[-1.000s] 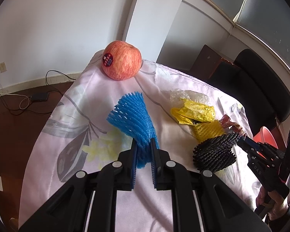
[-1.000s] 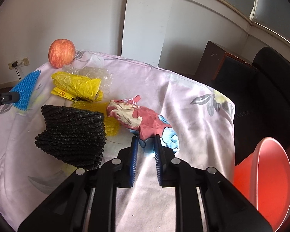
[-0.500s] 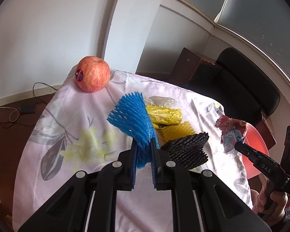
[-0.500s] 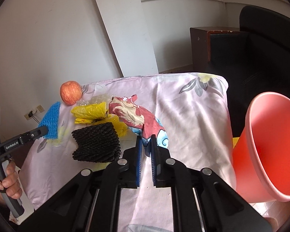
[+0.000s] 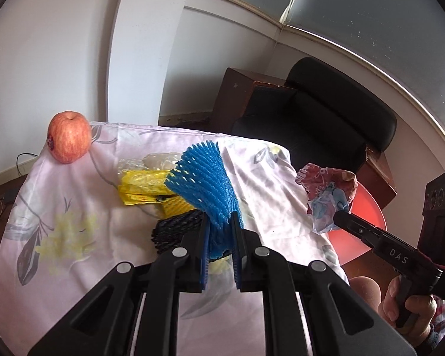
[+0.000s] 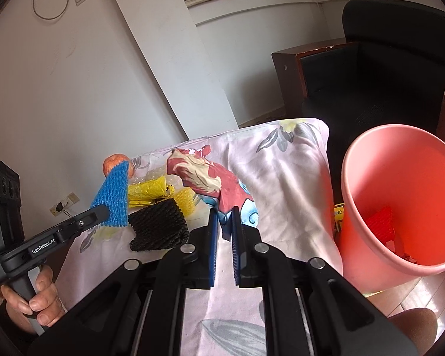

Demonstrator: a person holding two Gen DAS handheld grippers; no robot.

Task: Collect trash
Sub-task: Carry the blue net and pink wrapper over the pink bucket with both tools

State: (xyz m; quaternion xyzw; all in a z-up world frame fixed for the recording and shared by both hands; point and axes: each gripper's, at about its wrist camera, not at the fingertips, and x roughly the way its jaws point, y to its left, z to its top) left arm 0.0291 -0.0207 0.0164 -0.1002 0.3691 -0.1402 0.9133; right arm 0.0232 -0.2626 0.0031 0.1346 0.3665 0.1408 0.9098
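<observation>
My left gripper [image 5: 219,222] is shut on a blue foam fruit net [image 5: 203,178] and holds it above the floral tablecloth [image 5: 74,207]; the net also shows in the right wrist view [image 6: 114,195]. My right gripper [image 6: 224,216] is shut on a crumpled red and blue wrapper [image 6: 210,178], lifted off the cloth; it shows in the left wrist view [image 5: 329,190] too. A pink bin [image 6: 400,195] stands right of the table, with red scraps inside. A black foam net [image 6: 157,225], a yellow bag [image 6: 146,191] and a yellow net [image 6: 188,200] lie on the cloth.
A red apple [image 5: 69,136] sits at the table's far left corner. A clear plastic wrap [image 5: 157,160] lies behind the yellow bag. A black chair [image 5: 326,118] and a brown cabinet [image 5: 240,95] stand behind the table.
Both grippers have risen and swung right toward the pink bin, each with its trash. The wrapper left the cloth. The bin looms larger in the right wrist view.
</observation>
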